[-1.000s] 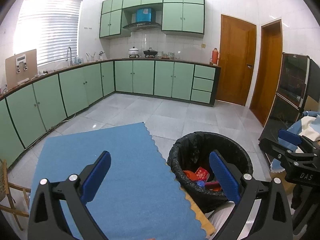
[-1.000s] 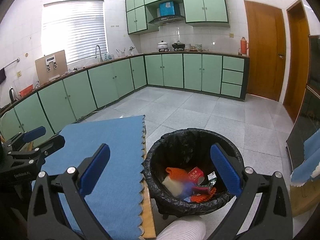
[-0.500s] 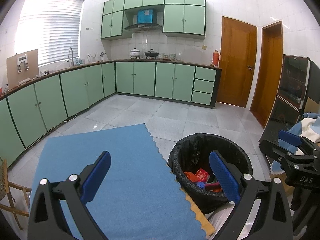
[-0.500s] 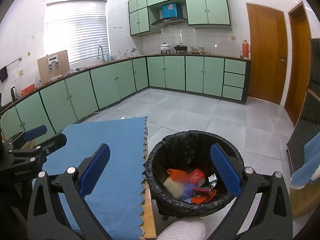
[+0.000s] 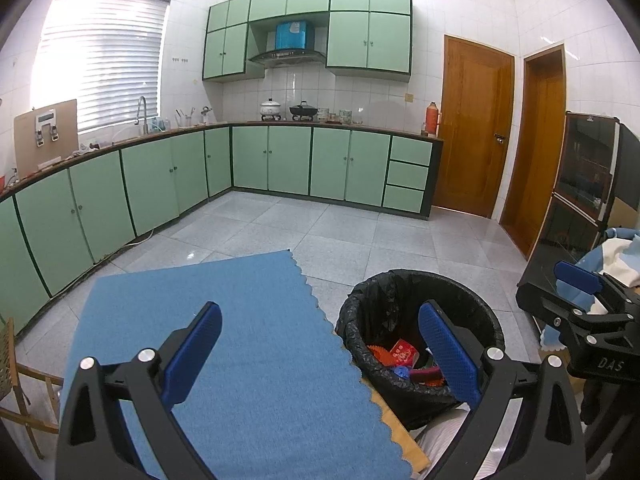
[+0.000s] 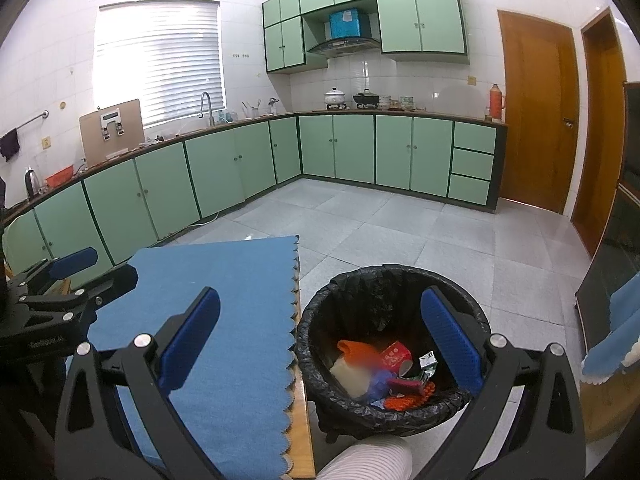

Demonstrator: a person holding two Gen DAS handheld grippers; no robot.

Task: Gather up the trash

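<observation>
A black-lined trash bin [image 5: 420,292] [image 6: 384,280] stands on the floor just right of the table. Inside lie several pieces of trash [image 6: 384,372] [image 5: 404,360]: a red carton, orange wrappers, a white lump, a small green-white pack. My left gripper [image 5: 320,348] is open and empty above the blue cloth [image 5: 240,328] at the table's right edge. My right gripper [image 6: 320,336] is open and empty too, its right finger over the bin. Each gripper shows in the other's view: the right gripper [image 5: 580,300] at the right, the left gripper [image 6: 68,276] at the left.
The blue scalloped cloth [image 6: 232,300] covers a wooden table. A wooden chair [image 5: 16,380] stands at the left. Green kitchen cabinets [image 5: 280,160] run along the walls, wooden doors [image 5: 476,128] at the back right. A dark glass cabinet [image 5: 584,200] and a blue-white cloth [image 6: 616,332] are at the right.
Both views have lifted slightly, so the bin and cloth sit a little lower in frame. The grippers stay open and empty.
</observation>
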